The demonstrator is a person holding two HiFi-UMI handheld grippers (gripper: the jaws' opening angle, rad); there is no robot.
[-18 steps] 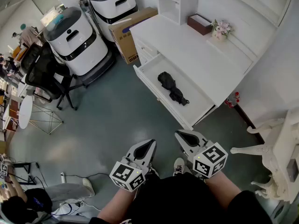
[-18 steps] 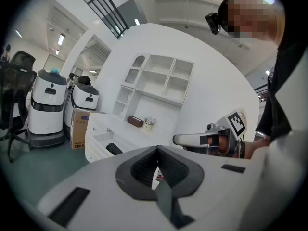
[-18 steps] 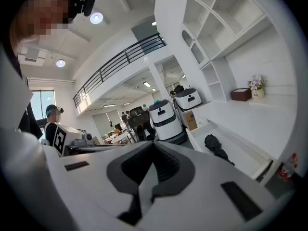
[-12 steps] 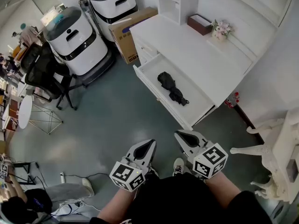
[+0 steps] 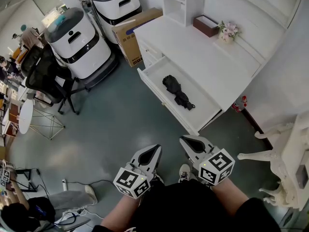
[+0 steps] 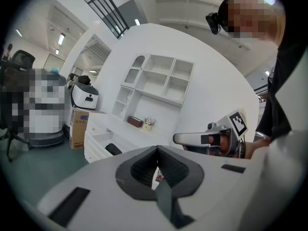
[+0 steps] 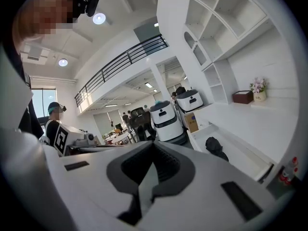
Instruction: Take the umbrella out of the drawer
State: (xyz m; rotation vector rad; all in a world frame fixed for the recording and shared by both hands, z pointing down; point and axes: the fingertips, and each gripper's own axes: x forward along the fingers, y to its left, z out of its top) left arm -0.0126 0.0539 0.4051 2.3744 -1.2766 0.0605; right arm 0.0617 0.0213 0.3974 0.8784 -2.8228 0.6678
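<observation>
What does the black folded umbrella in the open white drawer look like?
The black folded umbrella is a short, compact one, and its dark fabric looks bunched and crumpled rather than neatly wrapped. It lies flat on the bottom of the open white drawer, slanting across it roughly in the middle. Only the drawer bottom touches it. It seems to sit clear of the drawer walls, and nothing is holding it.

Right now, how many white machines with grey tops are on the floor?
2. One machine beside the black chair; the other machine beside the cardboard box. Others may be hidden.
</observation>
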